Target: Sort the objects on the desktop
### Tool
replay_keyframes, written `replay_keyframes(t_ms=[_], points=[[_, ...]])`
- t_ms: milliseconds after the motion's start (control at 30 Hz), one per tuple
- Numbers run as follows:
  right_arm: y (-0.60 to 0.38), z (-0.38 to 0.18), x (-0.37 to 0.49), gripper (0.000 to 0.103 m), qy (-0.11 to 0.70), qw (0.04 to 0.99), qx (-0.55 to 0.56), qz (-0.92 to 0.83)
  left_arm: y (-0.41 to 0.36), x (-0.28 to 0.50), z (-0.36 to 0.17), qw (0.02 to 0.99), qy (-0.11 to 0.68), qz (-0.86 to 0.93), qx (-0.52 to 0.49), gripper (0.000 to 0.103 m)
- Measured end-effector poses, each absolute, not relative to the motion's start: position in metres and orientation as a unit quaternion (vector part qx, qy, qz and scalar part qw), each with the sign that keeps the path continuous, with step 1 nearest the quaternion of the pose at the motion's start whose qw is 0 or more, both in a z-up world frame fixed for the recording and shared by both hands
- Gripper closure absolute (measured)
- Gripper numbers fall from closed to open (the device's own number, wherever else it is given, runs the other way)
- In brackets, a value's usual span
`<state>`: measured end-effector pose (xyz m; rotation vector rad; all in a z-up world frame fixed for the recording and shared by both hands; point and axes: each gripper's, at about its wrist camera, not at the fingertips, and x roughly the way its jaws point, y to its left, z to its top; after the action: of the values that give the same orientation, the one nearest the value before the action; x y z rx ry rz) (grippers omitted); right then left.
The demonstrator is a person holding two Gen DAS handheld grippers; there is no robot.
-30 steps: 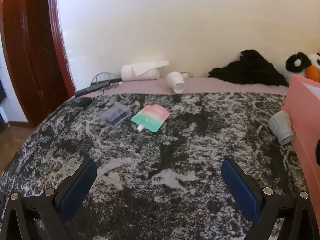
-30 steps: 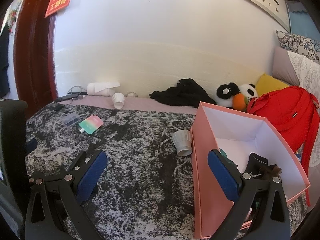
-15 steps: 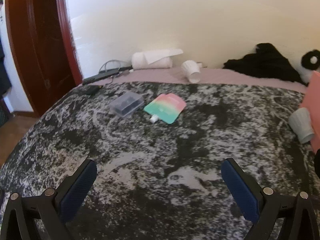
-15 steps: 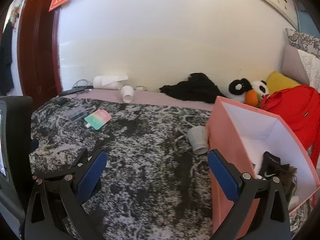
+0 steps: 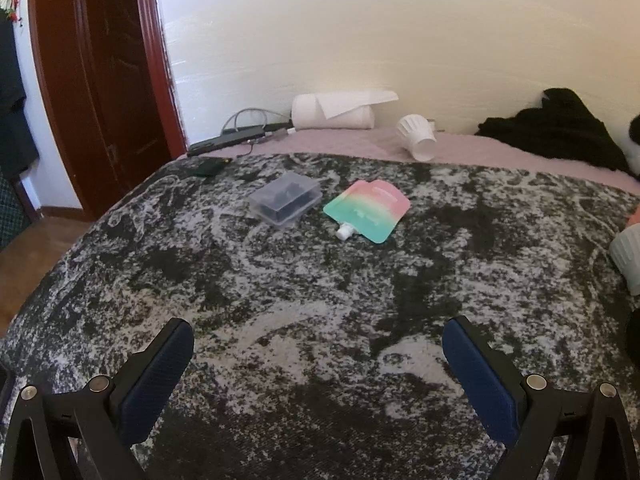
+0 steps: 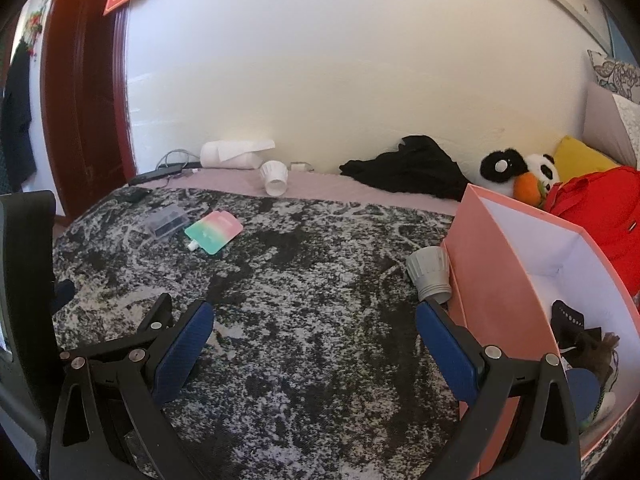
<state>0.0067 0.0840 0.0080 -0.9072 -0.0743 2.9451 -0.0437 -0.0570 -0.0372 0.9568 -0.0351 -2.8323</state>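
A pink-to-green spouted pouch [image 5: 367,211] [image 6: 214,231] lies flat on the black-and-white mottled cover, next to a clear plastic case [image 5: 285,203] [image 6: 166,222]. A grey ribbed cup [image 6: 430,273] [image 5: 626,256] lies on its side against the pink box [image 6: 484,264], which holds dark items. A white ribbed cup [image 5: 417,136] [image 6: 274,176] lies on the pink strip by the wall. My left gripper [image 5: 318,338] is open and empty, well short of the pouch. My right gripper [image 6: 314,320] is open and empty, with its right finger just below the grey cup.
A paper roll [image 5: 332,112], cables and a power strip [image 5: 228,142] line the wall. Black clothing [image 6: 404,168], a panda toy [image 6: 516,172] and a red backpack [image 6: 600,212] lie at the back right. The cover drops off at the left by a dark wooden door [image 5: 104,80].
Both cameras have swung left: the pouch and case shifted right in the left view, and the pink box slid toward the right edge in the right view. Both grippers stayed open.
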Motion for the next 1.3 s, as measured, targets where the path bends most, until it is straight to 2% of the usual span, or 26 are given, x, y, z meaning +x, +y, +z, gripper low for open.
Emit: replay_keyframes(t_ms=[1300], points=[[0.0886, 0.0086, 0.0063, 0.0, -0.015, 0.03, -0.301, 0.953, -0.0524, -0.0388, -0.0338, 0.061, -0.021, -0.946, 0.317, 0.001]])
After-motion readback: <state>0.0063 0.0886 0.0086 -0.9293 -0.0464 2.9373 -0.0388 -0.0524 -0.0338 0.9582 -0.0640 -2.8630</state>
